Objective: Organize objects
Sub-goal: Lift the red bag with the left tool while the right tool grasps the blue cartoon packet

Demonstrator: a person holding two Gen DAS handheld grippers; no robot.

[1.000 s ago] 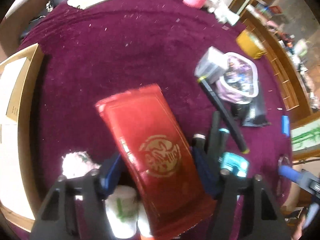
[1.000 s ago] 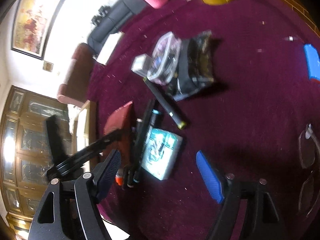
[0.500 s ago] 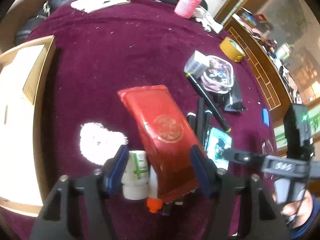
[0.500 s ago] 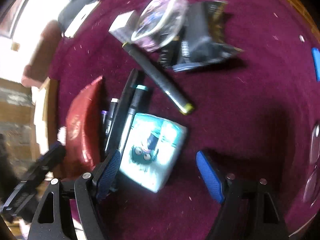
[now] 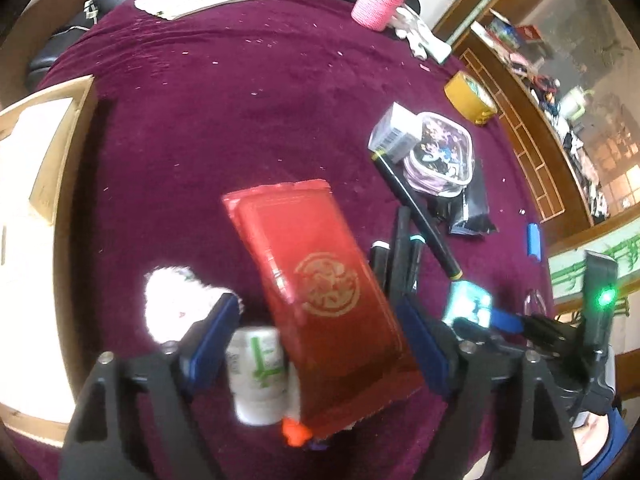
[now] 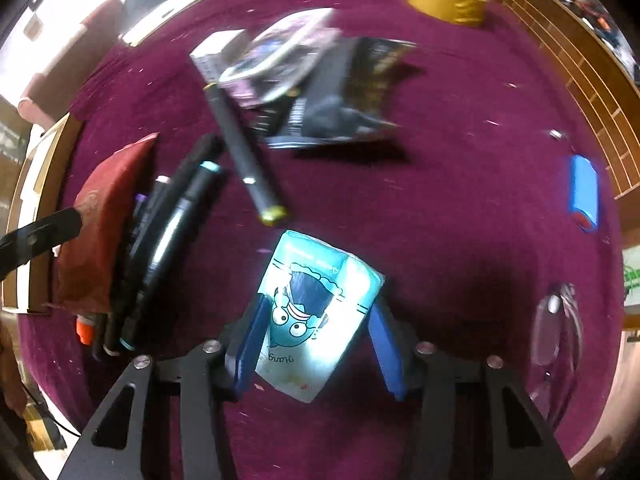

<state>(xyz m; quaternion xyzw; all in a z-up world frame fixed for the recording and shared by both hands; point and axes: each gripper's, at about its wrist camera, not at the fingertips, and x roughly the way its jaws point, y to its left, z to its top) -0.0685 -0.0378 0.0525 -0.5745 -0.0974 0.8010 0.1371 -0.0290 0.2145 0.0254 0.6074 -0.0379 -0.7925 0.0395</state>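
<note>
I count one red packet (image 5: 320, 296) at centre of the left wrist view and one white bottle (image 5: 256, 372) at its lower left. One teal tissue pack (image 6: 316, 312) sits low and centre in the right wrist view. I make out at least four dark markers (image 6: 168, 240) bundled at left there, exact number unclear, plus one separate black pen (image 6: 244, 152). One tape roll (image 5: 472, 98), one pink cup (image 5: 380, 0), one black pouch (image 6: 340, 96), one small blue item (image 6: 584, 192), one clear-lidded case (image 5: 440, 156).
</note>
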